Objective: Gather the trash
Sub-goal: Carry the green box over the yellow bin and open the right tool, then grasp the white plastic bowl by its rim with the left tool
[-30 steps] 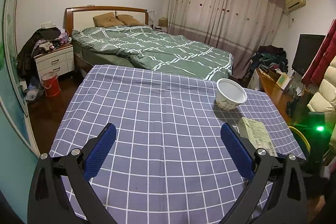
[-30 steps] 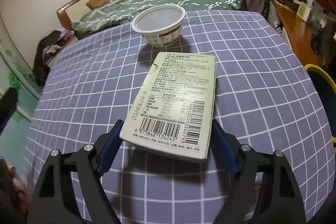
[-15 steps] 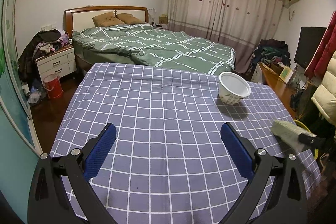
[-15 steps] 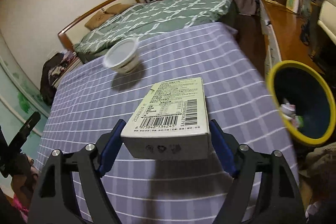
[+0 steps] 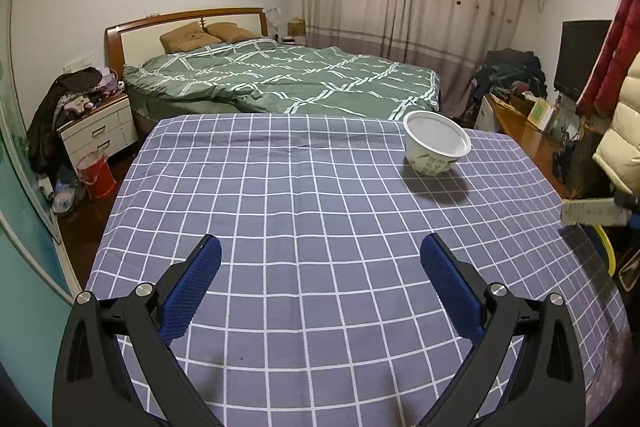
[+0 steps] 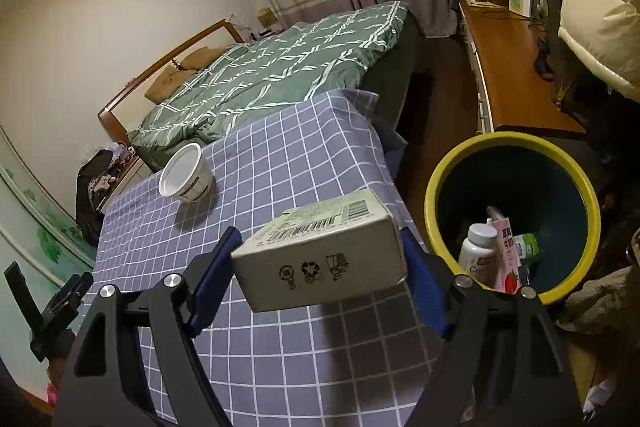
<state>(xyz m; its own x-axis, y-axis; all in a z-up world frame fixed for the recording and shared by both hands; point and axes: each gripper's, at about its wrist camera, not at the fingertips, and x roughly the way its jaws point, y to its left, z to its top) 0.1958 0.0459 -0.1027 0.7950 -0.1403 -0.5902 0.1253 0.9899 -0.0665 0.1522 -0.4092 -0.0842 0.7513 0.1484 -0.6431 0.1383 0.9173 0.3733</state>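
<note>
right gripper [image 6: 320,259]: was clamped on the carton [image 6: 320,253] by its two long sides, pads flat against the cardboard – jaws stood wide only because the box is wide.
carton: held off the table [image 6: 280,347], tipped a bit, right at the table's edge and just short of the bin [image 6: 434,187]. Barcode face up, recycling marks on the end facing the camera.
how it handles: looked like a light, probably empty cardboard box – stiff at the edges, soft in the middle of the faces. I'd guess too much squeeze would dent it and too little would let it slide, since printed card is a bit slick. The side-to-side hold near one end seemed fine for a short carry.
bin: yellow rim, dark inside, on the floor beside the table. Already had a white bottle [image 6: 478,247], a pink carton [image 6: 506,255] and a green-capped thing in it.
left gripper [image 5: 320,255]: jaws wide apart, nothing between them, hanging over bare tablecloth.
bowl [image 5: 436,143]: white, upright on the far right part of the table, well apart from both grippers. Thin plastic or paper by the look, so light and easy to crush; I'd pinch the rim.
</note>
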